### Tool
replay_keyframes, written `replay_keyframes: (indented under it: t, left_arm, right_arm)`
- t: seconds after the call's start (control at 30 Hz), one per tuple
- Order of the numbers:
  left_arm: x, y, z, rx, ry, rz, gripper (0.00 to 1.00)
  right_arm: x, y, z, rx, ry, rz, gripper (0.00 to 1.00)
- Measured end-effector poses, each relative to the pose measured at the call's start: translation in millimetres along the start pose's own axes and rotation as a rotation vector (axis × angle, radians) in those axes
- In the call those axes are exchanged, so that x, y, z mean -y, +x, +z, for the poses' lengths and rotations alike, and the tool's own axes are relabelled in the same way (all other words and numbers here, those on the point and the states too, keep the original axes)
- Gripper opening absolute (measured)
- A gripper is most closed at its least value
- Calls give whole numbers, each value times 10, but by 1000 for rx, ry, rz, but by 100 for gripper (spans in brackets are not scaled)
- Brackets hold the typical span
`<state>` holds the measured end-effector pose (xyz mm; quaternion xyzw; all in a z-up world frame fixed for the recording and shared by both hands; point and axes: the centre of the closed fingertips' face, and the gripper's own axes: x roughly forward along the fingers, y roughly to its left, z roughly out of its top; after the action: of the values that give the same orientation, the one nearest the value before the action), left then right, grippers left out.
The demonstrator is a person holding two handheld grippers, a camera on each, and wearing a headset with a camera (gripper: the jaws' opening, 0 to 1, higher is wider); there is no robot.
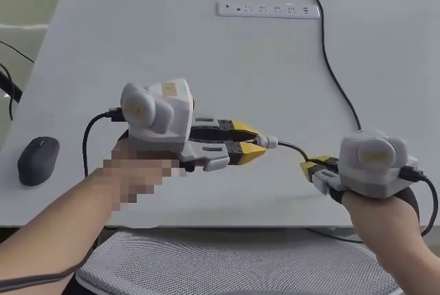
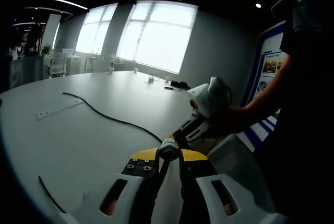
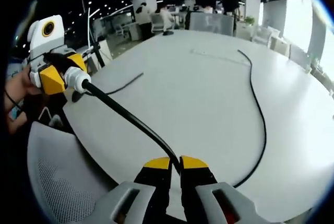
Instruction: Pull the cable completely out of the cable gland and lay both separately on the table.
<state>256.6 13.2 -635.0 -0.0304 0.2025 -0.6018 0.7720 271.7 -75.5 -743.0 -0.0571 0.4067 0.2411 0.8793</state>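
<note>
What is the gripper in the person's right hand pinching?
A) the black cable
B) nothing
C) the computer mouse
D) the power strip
A: in its own view the right gripper is shut on the black cable, which runs across to the white gland held by the left gripper.

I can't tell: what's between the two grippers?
A black cable, running from the cable gland in the left gripper to the right gripper, in the right gripper view.
</note>
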Motion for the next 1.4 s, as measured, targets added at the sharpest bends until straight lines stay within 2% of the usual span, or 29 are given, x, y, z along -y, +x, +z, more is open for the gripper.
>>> replay_keyframes:
  t: [0.47, 0.6, 0.77, 0.83, 0.93, 1.0, 1.07, 1.17, 1.27, 1.3, 1.33, 1.4]
  left_arm:
    - [-4, -3, 10, 2, -2, -1, 15]
    - [-22, -18, 18, 6, -3, 5, 15]
    - [-67, -44, 49, 18, -10, 14, 15]
    - [-87, -54, 57, 20, -11, 15, 15]
    - [-97, -71, 73, 26, -14, 17, 15]
    - [-105, -83, 85, 33, -23, 17, 15]
    - [-123, -86, 81, 32, -26, 23, 15]
    - [-129, -78, 70, 27, -28, 19, 15]
    - [-132, -66, 60, 23, -26, 16, 15]
    - [-129, -61, 58, 22, -27, 13, 15]
    - [-126, -58, 56, 20, -26, 11, 15]
    - [-124, -52, 51, 16, -22, 10, 15]
  right_arm:
    - [5, -44, -8, 21, 3, 1, 2]
    - [-5, -50, 14, 25, -19, -3, 2]
    - [11, -102, 84, 46, -108, -18, 2]
    - [35, -129, 125, 53, -166, -29, 2]
    - [25, -177, 163, 50, -194, -26, 2]
    - [30, -202, 191, 47, -252, -26, 4]
    - [35, -225, 229, 58, -278, -33, 7]
    - [-16, -280, 296, 71, -302, -14, 11]
    - [-90, -345, 387, 87, -370, 1, 15]
    - [-139, -362, 410, 84, -407, 23, 17]
    - [-165, -380, 428, 82, -398, 29, 21]
    - [-225, -432, 532, 109, -427, 42, 22]
